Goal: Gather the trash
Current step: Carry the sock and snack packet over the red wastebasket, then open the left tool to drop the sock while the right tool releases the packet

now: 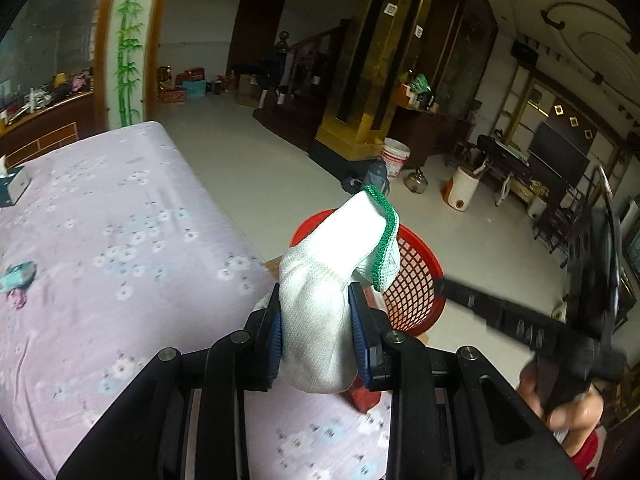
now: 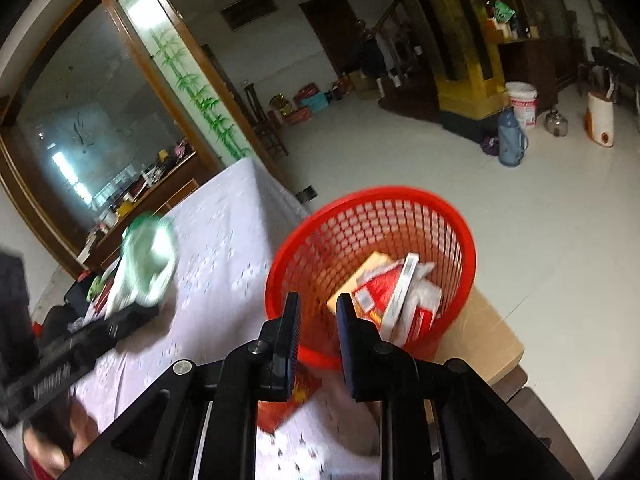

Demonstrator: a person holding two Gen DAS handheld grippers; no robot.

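Clamped in the left gripper (image 1: 316, 320), a white glove (image 1: 324, 292) hangs near the red basket (image 1: 416, 280); soft and light, best held mid-body. Right gripper (image 2: 318, 316) is released, empty.

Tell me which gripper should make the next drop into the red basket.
Left. The left gripper already clamps the white glove with the red basket just ahead. The right gripper hangs over the basket with empty fingers.

Counts across both wrist views

One white knit glove with green cuff (image 1: 320, 304), one red plastic mesh basket (image 2: 400, 216), two black claws (image 1: 316, 320) (image 2: 318, 320), one tissue box (image 1: 14, 186), one white bucket (image 2: 522, 100).
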